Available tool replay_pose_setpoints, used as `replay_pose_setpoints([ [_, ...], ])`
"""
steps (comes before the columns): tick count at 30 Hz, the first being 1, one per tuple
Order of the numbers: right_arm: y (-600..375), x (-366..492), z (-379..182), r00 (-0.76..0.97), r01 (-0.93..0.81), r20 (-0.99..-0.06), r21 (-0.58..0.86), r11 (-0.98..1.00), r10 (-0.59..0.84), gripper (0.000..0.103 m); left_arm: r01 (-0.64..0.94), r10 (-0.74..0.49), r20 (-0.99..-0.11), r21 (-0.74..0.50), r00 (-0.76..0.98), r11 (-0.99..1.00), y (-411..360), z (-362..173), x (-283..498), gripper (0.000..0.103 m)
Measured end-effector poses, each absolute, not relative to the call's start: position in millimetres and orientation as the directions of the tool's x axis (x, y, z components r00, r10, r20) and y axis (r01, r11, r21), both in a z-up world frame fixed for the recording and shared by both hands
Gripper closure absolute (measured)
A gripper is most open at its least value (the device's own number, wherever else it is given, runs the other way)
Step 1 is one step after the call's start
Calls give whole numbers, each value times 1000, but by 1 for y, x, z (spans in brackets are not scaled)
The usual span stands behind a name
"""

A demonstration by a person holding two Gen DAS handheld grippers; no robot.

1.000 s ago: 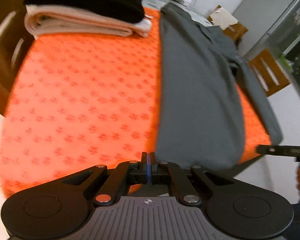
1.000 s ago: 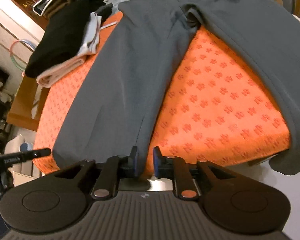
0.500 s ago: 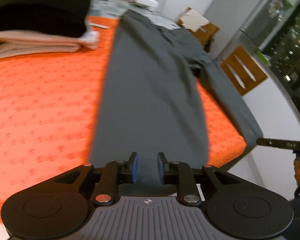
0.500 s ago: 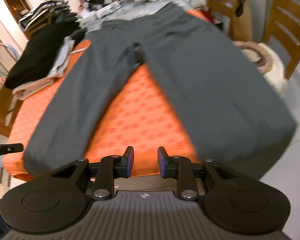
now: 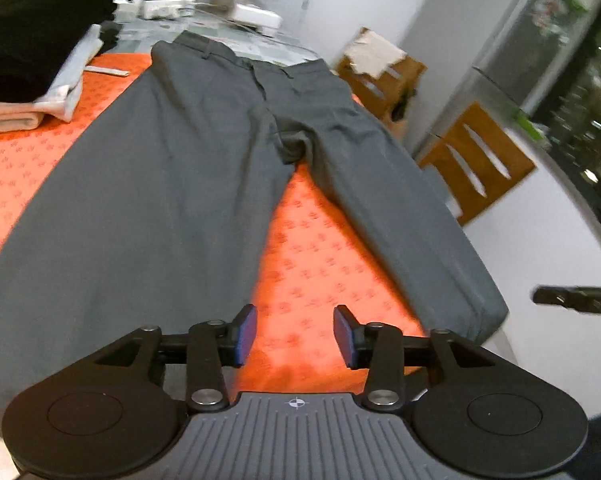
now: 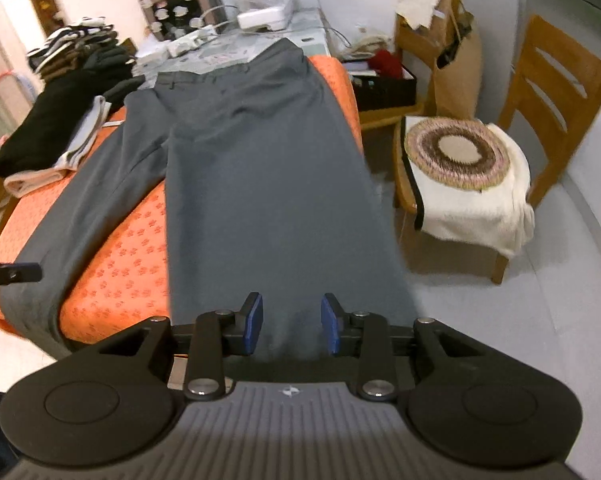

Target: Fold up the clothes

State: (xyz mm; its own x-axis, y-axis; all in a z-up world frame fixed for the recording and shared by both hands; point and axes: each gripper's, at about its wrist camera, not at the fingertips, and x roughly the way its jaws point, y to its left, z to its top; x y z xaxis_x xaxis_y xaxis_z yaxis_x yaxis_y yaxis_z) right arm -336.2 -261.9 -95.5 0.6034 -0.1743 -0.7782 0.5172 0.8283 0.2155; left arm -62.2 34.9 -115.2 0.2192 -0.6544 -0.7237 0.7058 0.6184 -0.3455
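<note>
A pair of grey trousers (image 5: 188, 168) lay spread flat on the orange tablecloth (image 5: 312, 264), waistband at the far end, legs splayed in a V with both cuffs reaching the near table edge. The left gripper (image 5: 295, 335) hovered over the bare orange cloth between the two legs, jaws wide apart and holding nothing. The right gripper (image 6: 291, 323) hung above the cuff end of the right leg, likewise spread open and empty. That leg ran along the table's right edge, its hem drooping over the corner, so a careless tug could have dragged it to the floor. Had either claw pinched the tablecloth together with the trouser fabric, the cloth might have shifted and disturbed the stack of folded clothes (image 6: 48, 140) lying near the left leg
</note>
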Motion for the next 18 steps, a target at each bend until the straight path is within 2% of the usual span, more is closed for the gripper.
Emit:
replay_pose_setpoints([
  [2, -284, -348, -86, 620, 471, -771, 218, 855, -145, 65, 674, -658, -706, -354, 262, 649, 13, -110, -86, 45],
  [10, -360, -365, -47, 666, 296, -745, 213, 931, -42, 62, 625, -659, -680, -371, 321, 687, -81, -110, -145, 37],
  [18, -435, -348, -27, 678, 225, -734, 180, 958, -21, 61, 599, -646, -651, -348, 399, 721, -159, -120, -157, 30],
])
